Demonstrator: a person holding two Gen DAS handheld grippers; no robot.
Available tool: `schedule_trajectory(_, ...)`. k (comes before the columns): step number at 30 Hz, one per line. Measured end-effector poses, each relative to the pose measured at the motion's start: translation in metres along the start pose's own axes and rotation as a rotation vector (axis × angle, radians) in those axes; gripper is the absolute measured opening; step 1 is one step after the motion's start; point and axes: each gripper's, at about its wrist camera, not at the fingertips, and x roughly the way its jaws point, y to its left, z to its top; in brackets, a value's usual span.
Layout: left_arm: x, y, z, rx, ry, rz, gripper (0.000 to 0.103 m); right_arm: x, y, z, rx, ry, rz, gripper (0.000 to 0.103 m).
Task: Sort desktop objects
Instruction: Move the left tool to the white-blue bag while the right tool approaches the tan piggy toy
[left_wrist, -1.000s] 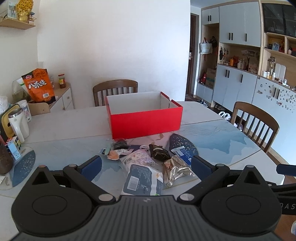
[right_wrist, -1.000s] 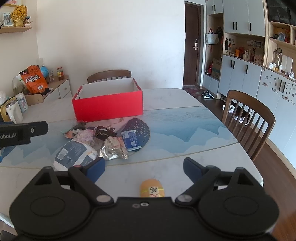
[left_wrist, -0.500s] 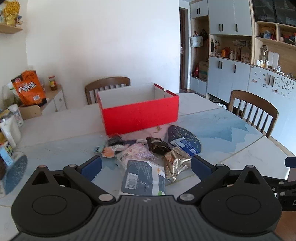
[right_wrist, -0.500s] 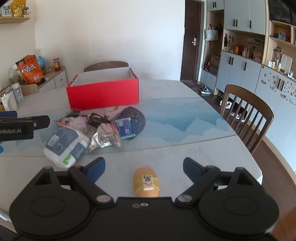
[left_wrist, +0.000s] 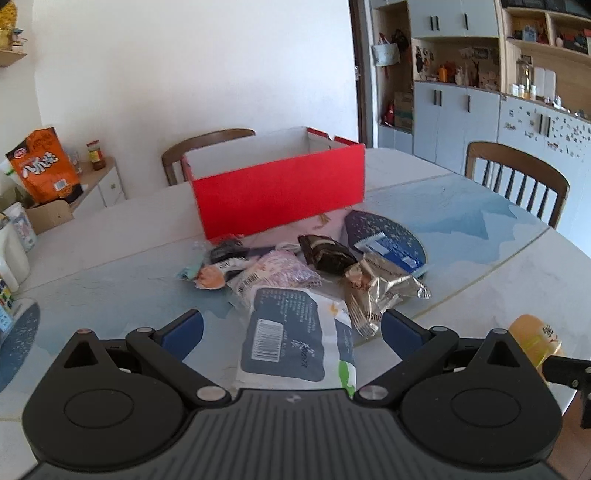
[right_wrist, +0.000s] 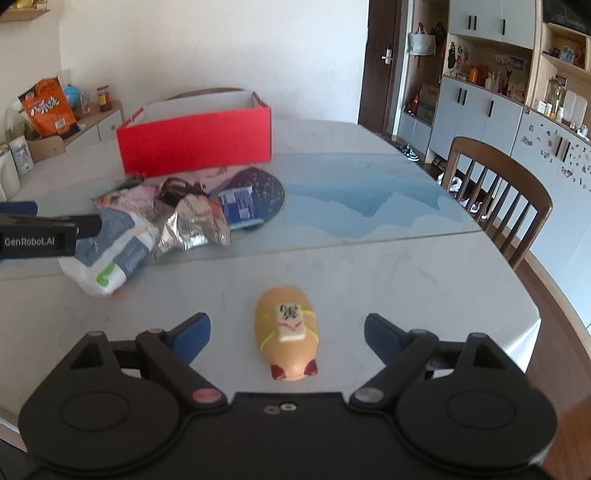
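Note:
A red box (left_wrist: 277, 188) with an open top stands on the table; it also shows in the right wrist view (right_wrist: 195, 142). In front of it lies a heap of snack packets: a white and blue bag (left_wrist: 295, 339), a silver wrapper (left_wrist: 380, 291), a dark brown packet (left_wrist: 325, 254) and a pink packet (left_wrist: 277, 271). My left gripper (left_wrist: 291, 332) is open and empty, with the white and blue bag between its fingers. An orange pig-shaped toy (right_wrist: 286, 332) lies between the fingers of my open right gripper (right_wrist: 286, 330). The toy also shows at the right in the left wrist view (left_wrist: 535, 341).
A dark blue fan-shaped mat (left_wrist: 384, 236) lies right of the heap. Wooden chairs stand behind the box (left_wrist: 207, 146) and at the right (right_wrist: 502, 195). A side cabinet (left_wrist: 96, 184) with an orange bag (left_wrist: 44, 166) stands at the left. The table edge (right_wrist: 535, 306) runs close on the right.
Both grippers have moved forward and lower toward the table. The pig toy now lies well between the right fingers. The white and blue bag is closer between the left fingers.

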Motion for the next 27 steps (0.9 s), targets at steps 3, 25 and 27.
schedule_trajectory(3, 0.009, -0.002, -0.002, 0.013, 0.007, -0.01, 0.103, 0.009, 0.002, -0.002, -0.004, 0.014, 0.0, 0.09)
schedule_trajectory(25, 0.063, -0.02, -0.023, 0.173, 0.04, 0.045, 0.103, 0.057, 0.007, -0.009, -0.029, 0.071, 0.002, 0.088)
schedule_trajectory(27, 0.064, -0.02, -0.023, 0.18, 0.035, 0.051, 0.103, 0.06, 0.008, -0.009, -0.034, 0.076, 0.007, 0.083)
